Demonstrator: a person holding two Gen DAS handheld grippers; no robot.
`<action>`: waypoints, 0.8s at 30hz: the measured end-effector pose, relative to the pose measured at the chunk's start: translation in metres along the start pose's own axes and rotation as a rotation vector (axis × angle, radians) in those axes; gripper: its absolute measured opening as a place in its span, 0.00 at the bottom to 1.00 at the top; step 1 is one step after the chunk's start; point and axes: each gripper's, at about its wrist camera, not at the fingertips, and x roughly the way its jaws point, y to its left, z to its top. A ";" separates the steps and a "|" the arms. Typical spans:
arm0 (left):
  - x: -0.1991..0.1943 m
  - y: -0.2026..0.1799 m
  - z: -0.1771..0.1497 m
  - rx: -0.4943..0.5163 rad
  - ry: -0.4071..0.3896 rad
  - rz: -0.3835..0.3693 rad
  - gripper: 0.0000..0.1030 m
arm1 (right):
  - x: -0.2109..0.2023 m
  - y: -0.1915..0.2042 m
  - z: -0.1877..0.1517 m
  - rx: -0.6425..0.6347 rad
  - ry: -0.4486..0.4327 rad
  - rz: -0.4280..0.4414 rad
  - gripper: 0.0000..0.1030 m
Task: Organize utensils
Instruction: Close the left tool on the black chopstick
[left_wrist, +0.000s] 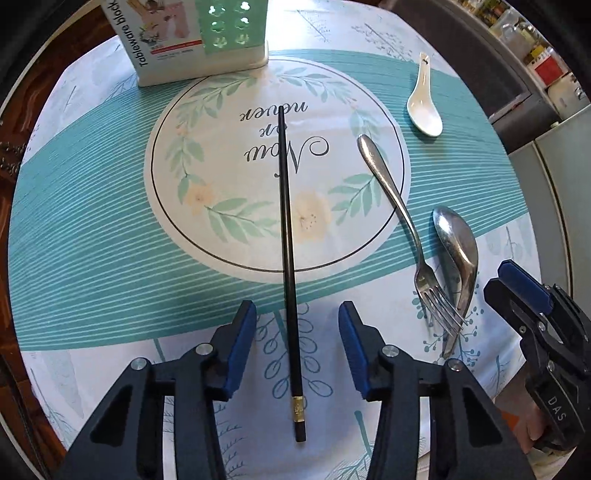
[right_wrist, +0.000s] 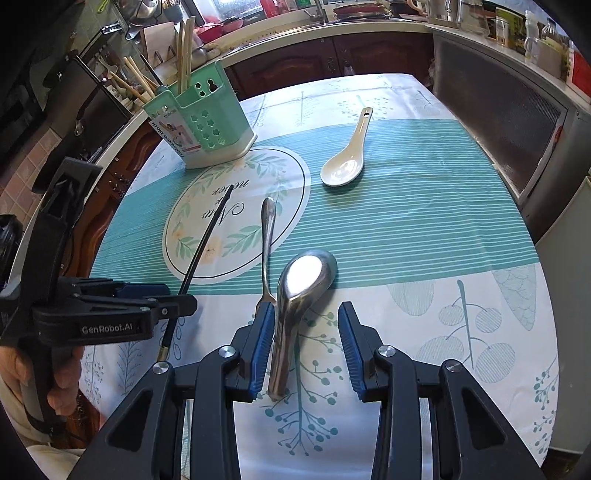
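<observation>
The left claw (left_wrist: 297, 347) is pointing down at the bench (left_wrist: 110, 236), which is wearing a teal and white printed cloth. Its blue pads are standing partly apart on either side of a black chopstick (left_wrist: 288, 236), and neither pad is touching it. The chopstick is lying flat on the cloth, its gold-banded end nearest the claw and its thin end reaching across the printed circle toward the green utensil holder (left_wrist: 192, 40).

The right claw (right_wrist: 306, 347) is tilting down over a metal spoon (right_wrist: 295, 306). Its jaws are also partly apart; the spoon's handle is lying between them, just beside the left pad (right_wrist: 263, 343), though contact there cannot be confirmed. The right pad is standing clear of it.

A fork (left_wrist: 406, 229) is lying beside the metal spoon, with its tines near the spoon's handle. A white ceramic spoon (right_wrist: 347, 155) is resting well apart, farther across the cloth. The holder is standing upright at the far edge, with light-coloured chopsticks (right_wrist: 184, 51) in it.
</observation>
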 end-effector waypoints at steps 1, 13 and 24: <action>0.001 -0.003 0.003 0.014 0.015 0.015 0.42 | 0.001 0.000 0.000 0.004 0.001 0.002 0.35; 0.009 -0.031 0.022 0.123 0.082 0.104 0.07 | 0.004 -0.005 0.001 0.047 0.003 0.038 0.35; -0.004 0.010 0.019 -0.027 0.032 -0.099 0.03 | 0.002 -0.002 -0.005 0.039 -0.001 0.063 0.35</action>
